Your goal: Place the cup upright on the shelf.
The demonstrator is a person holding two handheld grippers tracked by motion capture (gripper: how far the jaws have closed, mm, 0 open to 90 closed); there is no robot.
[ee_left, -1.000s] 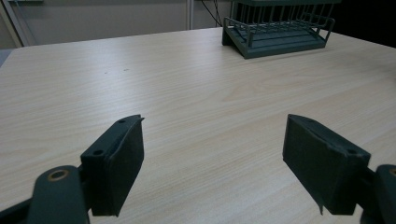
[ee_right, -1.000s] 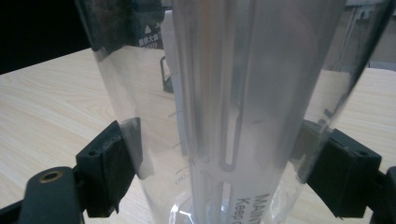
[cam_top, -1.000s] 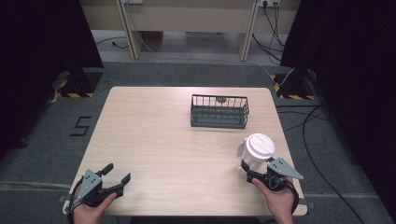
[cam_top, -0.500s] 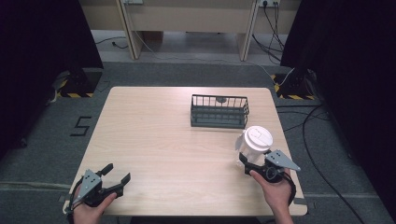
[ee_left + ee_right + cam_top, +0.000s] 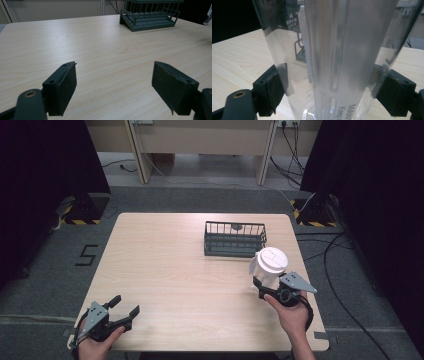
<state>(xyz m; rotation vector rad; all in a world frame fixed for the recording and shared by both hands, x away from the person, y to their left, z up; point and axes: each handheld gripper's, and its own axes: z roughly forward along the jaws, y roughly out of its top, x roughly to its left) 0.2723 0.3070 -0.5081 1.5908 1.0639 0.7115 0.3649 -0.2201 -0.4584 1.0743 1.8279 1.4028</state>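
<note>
A clear plastic jug (image 5: 268, 267) with a white lid stands upright near the table's right edge, in front of a dark green wire basket (image 5: 234, 239). My right gripper (image 5: 262, 285) is shut on the jug's lower body. In the right gripper view the jug (image 5: 337, 50) sits between the two black pads (image 5: 275, 87), and both touch its wall. My left gripper (image 5: 125, 307) rests open near the table's front left corner. In the left gripper view its jaws stand wide apart over bare wood, with the basket (image 5: 150, 15) far ahead.
The light wooden table (image 5: 165, 265) has open surface across its left and middle. A small dark object lies inside the basket. Cables run over the grey floor to the right, and dark curtains flank both sides.
The right gripper has carried the jug a little farther from the front edge, toward the basket. The left gripper has stayed put.
</note>
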